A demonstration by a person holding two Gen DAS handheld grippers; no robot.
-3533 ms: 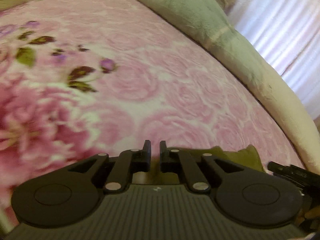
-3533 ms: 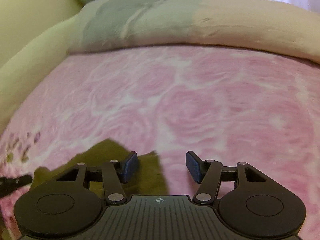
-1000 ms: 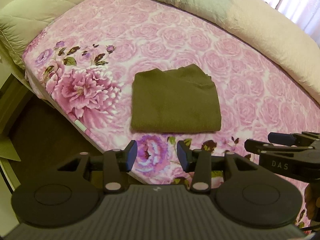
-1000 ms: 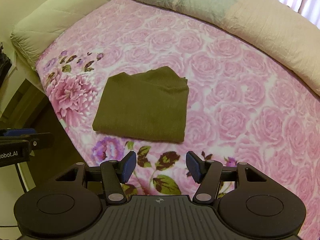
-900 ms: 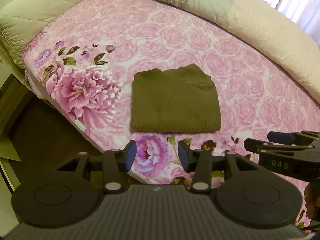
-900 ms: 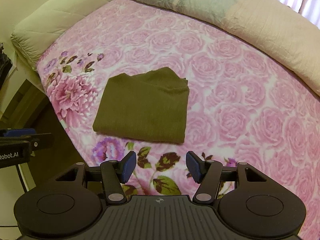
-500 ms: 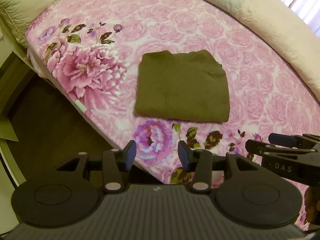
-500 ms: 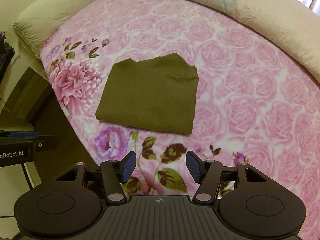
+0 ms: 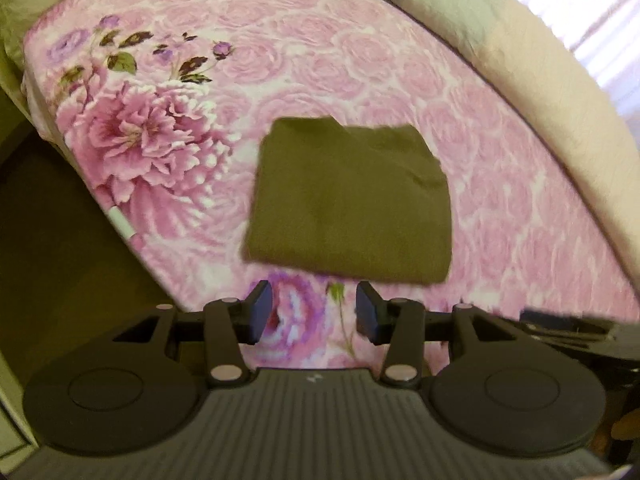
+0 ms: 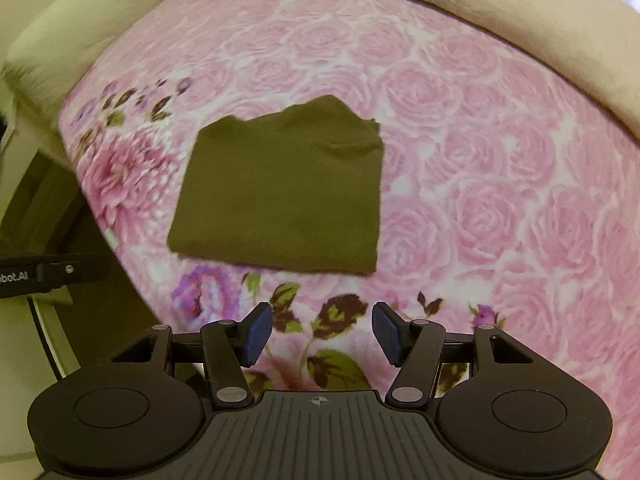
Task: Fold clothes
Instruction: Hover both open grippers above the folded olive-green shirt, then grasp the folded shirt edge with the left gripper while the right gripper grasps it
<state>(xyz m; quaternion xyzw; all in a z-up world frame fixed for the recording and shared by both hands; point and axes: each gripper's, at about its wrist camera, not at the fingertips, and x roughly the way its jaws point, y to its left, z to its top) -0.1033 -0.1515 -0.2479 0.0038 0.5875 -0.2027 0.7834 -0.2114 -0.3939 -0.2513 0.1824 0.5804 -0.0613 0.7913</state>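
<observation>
Folded olive-green knit garment (image 9: 348, 204) on the bed: soft, light, floppy; pinch near-edge corners. Left tongs (image 9: 314, 312) and right tongs (image 10: 322, 334) apart, empty.

Bed (image 9: 400, 64) with pink rose-print cover, folded olive garment (image 9: 352, 200) flat near its edge, cream bolster (image 9: 552, 92) behind

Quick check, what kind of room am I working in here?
Most likely a bedroom: a bed with a pink rose-print blanket, a rolled quilt along its far edge, and a folded olive-green garment lying on it. Curtains show behind.
</observation>
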